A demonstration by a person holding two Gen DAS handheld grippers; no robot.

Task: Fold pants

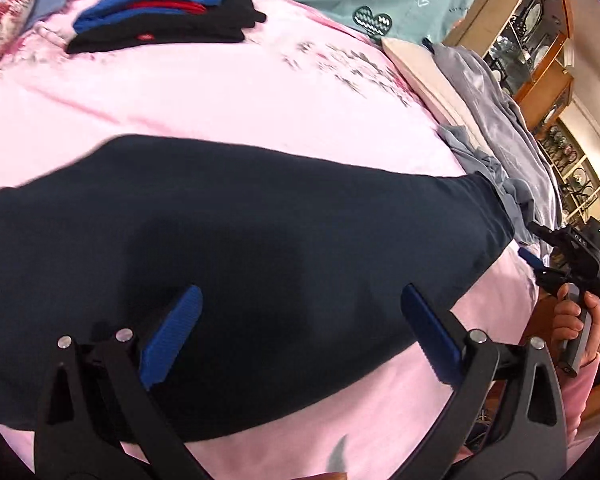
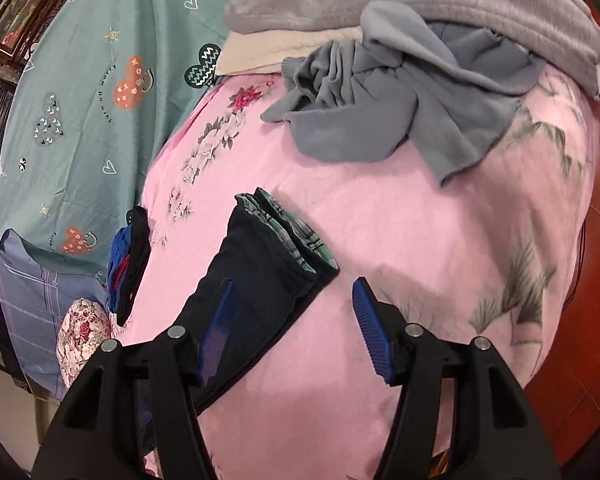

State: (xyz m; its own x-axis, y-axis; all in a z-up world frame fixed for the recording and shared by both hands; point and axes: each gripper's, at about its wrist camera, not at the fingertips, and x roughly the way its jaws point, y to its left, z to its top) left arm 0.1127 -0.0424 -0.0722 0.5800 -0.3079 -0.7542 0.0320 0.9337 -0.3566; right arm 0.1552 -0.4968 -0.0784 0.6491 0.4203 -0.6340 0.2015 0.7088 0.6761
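Dark navy pants (image 1: 236, 248): laid flat on the pink floral bedspread (image 1: 228, 92), spread smooth, likely to give clean fold lines. Long axis across the left wrist view, one end toward the crumpled grey garment (image 2: 384, 96) near the bed edge. Plaid-lined opening (image 2: 296, 236) seen in the right wrist view, pointing up the bed. Left gripper (image 1: 302, 336): spread wide above the fabric, holding nothing. Right gripper (image 2: 292, 332): spread wide at the plaid-lined end, empty. Folded clothes stack (image 1: 160, 16): set well apart, probably finished items.

My right gripper (image 2: 292, 328) hangs spread over the dark pants (image 2: 260, 276)

Pants lie on the pink bed (image 2: 400, 240); crumpled grey garment (image 2: 380, 100) beyond.
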